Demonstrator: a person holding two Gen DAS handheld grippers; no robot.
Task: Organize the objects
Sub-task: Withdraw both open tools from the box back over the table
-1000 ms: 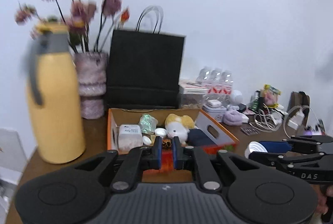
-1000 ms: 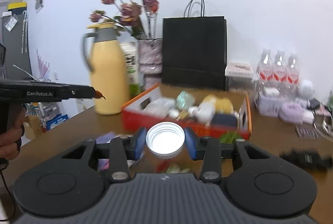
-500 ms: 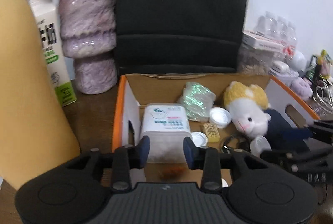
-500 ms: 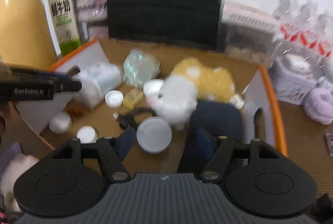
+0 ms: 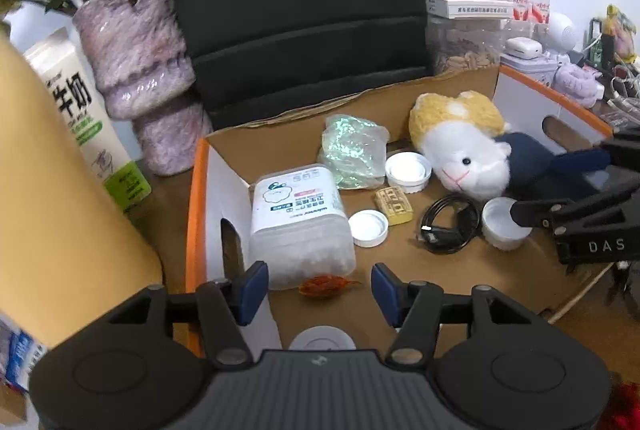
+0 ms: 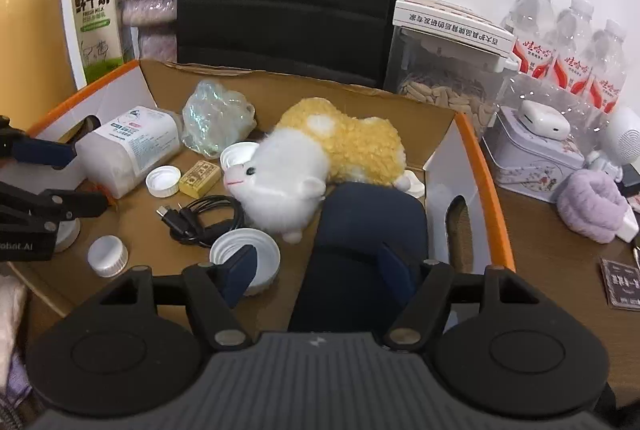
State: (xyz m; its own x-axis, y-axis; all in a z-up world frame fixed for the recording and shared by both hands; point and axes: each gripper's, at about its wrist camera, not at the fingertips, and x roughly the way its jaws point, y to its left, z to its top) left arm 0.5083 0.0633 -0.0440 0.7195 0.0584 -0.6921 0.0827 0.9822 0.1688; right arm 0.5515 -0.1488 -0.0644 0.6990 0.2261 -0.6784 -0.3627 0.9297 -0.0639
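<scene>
Both grippers reach over an orange-rimmed cardboard box. The left gripper has its fingers spread wide and empty, with a small orange-red dried flower lying between the tips, just before a cotton swab tub. The right gripper is also spread and empty; a wide white lid lies on the box floor behind its left finger, beside a plush sheep.

In the box, the plush toy lies right of the cotton-swab tub, cable before it
</scene>
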